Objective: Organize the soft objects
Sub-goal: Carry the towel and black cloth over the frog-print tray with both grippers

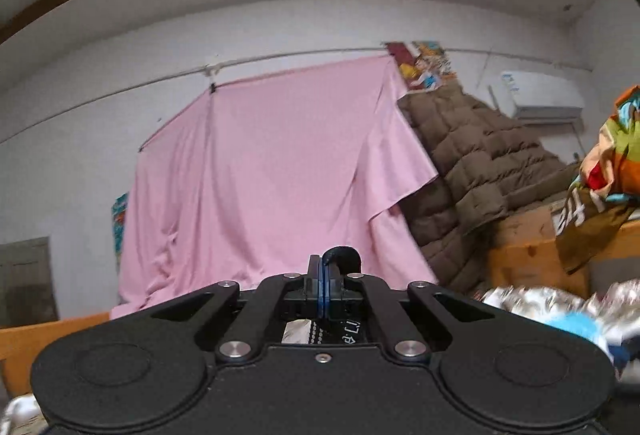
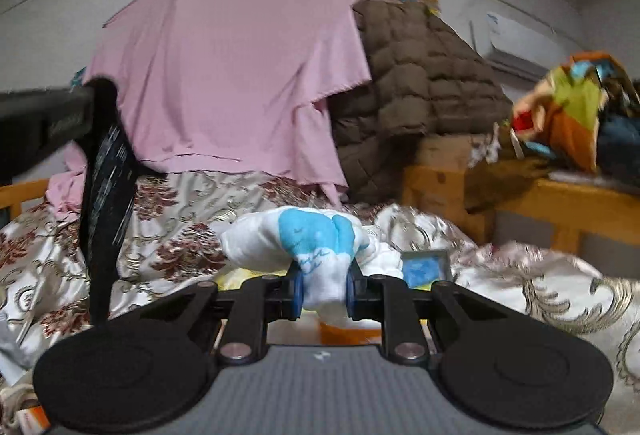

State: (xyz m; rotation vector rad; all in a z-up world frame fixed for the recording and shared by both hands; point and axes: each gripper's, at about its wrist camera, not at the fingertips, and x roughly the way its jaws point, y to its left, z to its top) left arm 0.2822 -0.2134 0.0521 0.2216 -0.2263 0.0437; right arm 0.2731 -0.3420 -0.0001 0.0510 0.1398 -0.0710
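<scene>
Above the patterned bedspread (image 2: 176,235), the right gripper (image 2: 323,289) pinches a white-and-blue sock (image 2: 316,235) lying crosswise, while the left gripper (image 1: 323,285) clamps a hanging black strip (image 2: 106,195).

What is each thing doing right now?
Left gripper: shut on a black cloth strip.
Right gripper: shut on the white and blue cloth.
Pink sheet: hanging from a line.
Brown quilt: heaped up beside it.

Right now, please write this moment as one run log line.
left gripper: shut on black strap | right gripper: shut on white and blue cloth | cloth above patterned bedspread | step: carrying
</scene>
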